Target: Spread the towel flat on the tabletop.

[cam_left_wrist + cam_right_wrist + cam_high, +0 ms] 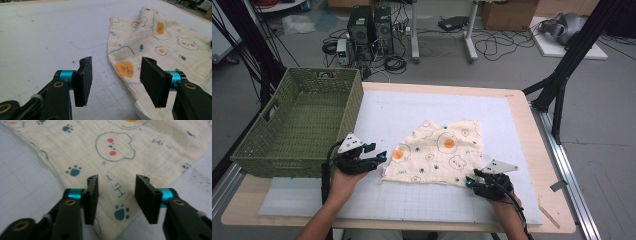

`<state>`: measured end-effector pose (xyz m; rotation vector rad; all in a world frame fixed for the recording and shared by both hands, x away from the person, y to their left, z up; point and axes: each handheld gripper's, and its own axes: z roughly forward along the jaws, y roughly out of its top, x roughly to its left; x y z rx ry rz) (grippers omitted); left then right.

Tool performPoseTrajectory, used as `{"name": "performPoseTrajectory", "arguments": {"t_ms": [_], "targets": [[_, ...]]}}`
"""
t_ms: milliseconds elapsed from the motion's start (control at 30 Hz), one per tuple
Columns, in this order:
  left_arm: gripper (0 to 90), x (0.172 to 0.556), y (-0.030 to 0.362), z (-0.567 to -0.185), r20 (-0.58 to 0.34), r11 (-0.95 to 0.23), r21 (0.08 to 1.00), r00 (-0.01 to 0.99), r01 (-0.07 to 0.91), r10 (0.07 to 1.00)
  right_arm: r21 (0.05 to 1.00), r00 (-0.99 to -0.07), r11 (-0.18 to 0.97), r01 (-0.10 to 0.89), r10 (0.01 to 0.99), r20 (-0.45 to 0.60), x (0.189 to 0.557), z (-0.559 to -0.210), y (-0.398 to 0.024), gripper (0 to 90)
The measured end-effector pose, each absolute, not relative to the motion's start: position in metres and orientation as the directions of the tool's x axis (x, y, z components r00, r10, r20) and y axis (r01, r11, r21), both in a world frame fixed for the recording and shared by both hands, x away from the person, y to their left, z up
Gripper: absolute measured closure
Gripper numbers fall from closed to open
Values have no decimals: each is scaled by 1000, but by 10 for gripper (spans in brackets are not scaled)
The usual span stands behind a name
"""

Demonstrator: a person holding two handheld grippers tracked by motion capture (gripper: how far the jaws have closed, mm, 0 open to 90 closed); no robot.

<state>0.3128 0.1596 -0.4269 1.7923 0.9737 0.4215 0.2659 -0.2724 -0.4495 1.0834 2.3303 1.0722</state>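
Nearest the person, the right hand-held gripper (pixel 475 179) hangs released over the near right corner of the printed cloth (pixel 439 152), jaws apart astride the hem, likely lining up a pinch. The left hand-held gripper (pixel 379 158) is released too, at the cloth's left edge with nothing between its pads. The cloth lies flat mid-bench (pixel 517 107); beyond, left, a green basket (pixel 307 117) probably awaits it
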Motion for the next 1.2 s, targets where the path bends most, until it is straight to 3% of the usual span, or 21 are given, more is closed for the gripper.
{"name": "performPoseTrajectory", "arguments": {"t_ms": [133, 500, 767, 967, 1200], "targets": [[436, 313, 158, -428, -146, -168, 889, 612, 425, 777, 739, -684, 459, 493, 730, 2, 262, -446, -274, 876], [430, 314, 160, -427, -158, -149, 894, 611, 422, 776, 689, -665, 480, 543, 747, 3, 236, -439, -307, 894], [429, 321, 155, -419, -157, -129, 909, 612, 397, 775, 781, -610, 372, 502, 792, 14, 237, -427, -308, 637], [433, 347, 142, -413, -173, -107, 909, 597, 402, 783, 788, -585, 367, 495, 811, -11, 245, -429, -304, 563], [451, 393, 113, -418, -124, -168, 886, 571, 431, 811, 792, -581, 361, 492, 814, -10, 246, -430, -304, 524]]}}
